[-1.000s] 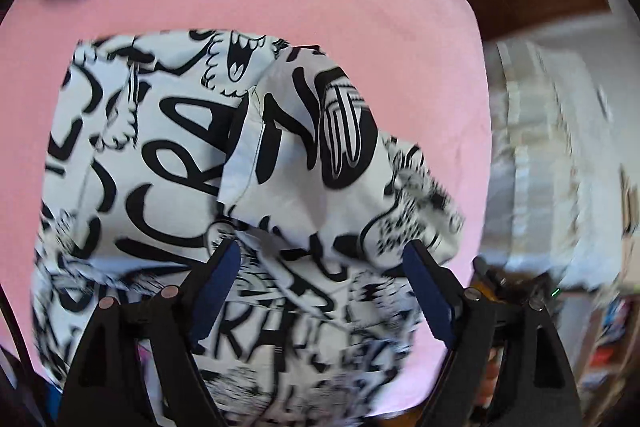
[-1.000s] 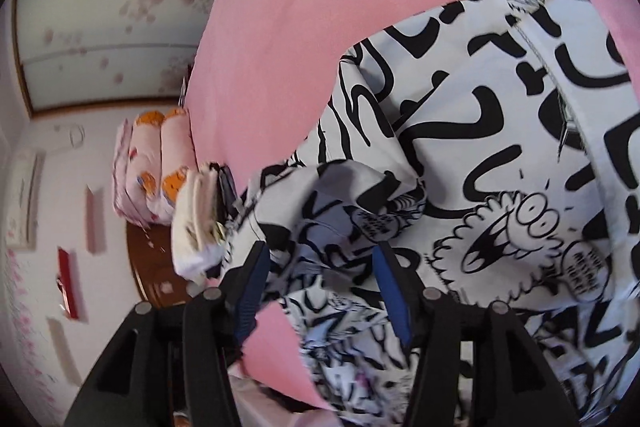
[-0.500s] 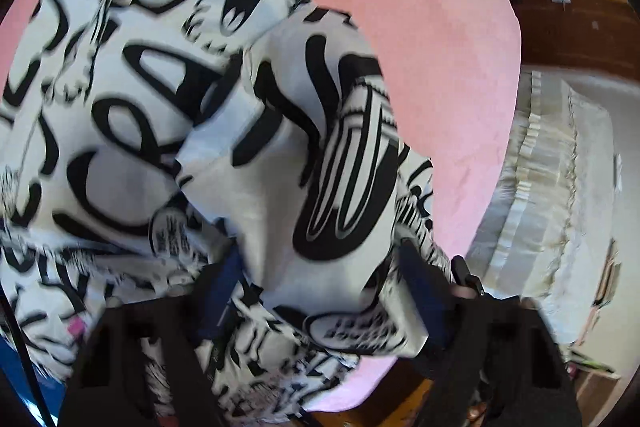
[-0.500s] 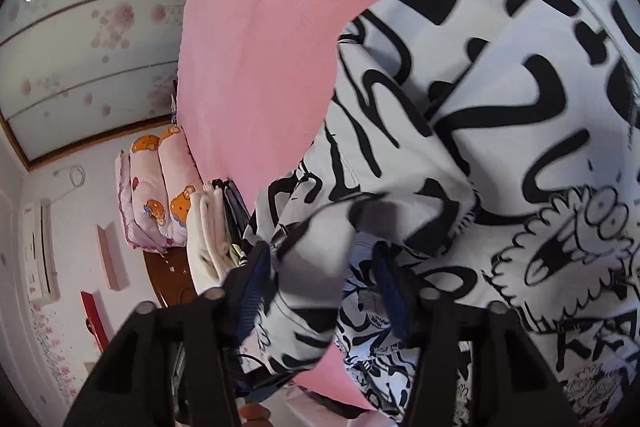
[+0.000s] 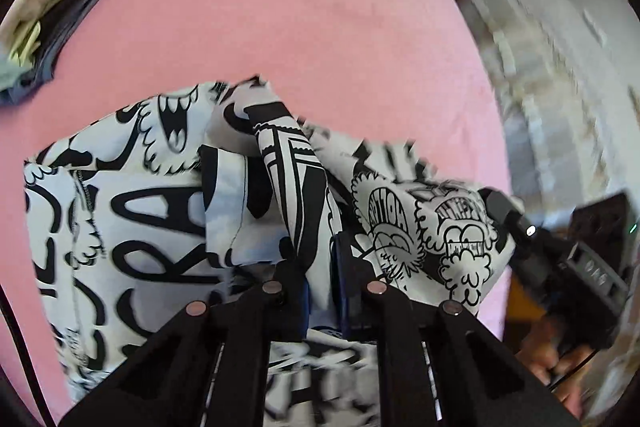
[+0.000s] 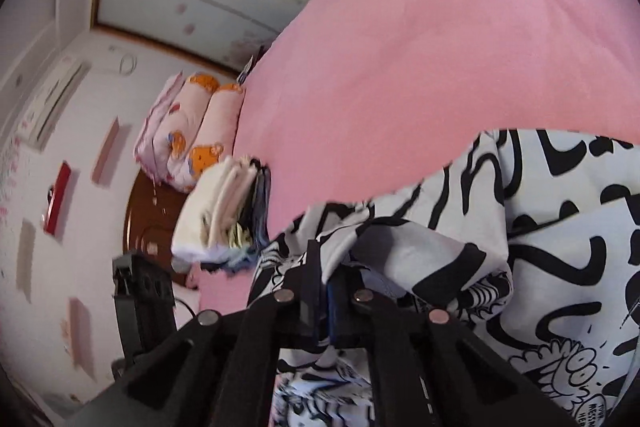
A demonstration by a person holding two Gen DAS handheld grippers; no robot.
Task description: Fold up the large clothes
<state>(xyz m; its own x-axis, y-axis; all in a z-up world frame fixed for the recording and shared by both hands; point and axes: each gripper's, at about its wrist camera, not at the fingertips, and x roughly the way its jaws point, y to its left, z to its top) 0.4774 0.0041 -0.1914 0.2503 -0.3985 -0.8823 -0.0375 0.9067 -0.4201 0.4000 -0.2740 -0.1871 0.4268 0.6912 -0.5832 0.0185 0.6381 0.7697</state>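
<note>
Two close wrist views angled down along each tool, both onto the printed garment (image 5: 152,211) (image 6: 560,227) and pink bedspread (image 5: 280,7) (image 6: 440,47).

Counts on and around the pink bed

We count one black-and-white printed garment (image 5: 152,211), one pink bed cover (image 5: 280,27) under it, and two grippers: the left gripper (image 5: 320,279) and the right gripper (image 6: 326,291), each with two fingers. We count one stack of folded clothes (image 6: 224,211) at the far left edge of the cover, and beyond it two rolled pink quilts with orange bears (image 6: 192,131). One hand (image 5: 560,359) shows at near right.
</note>
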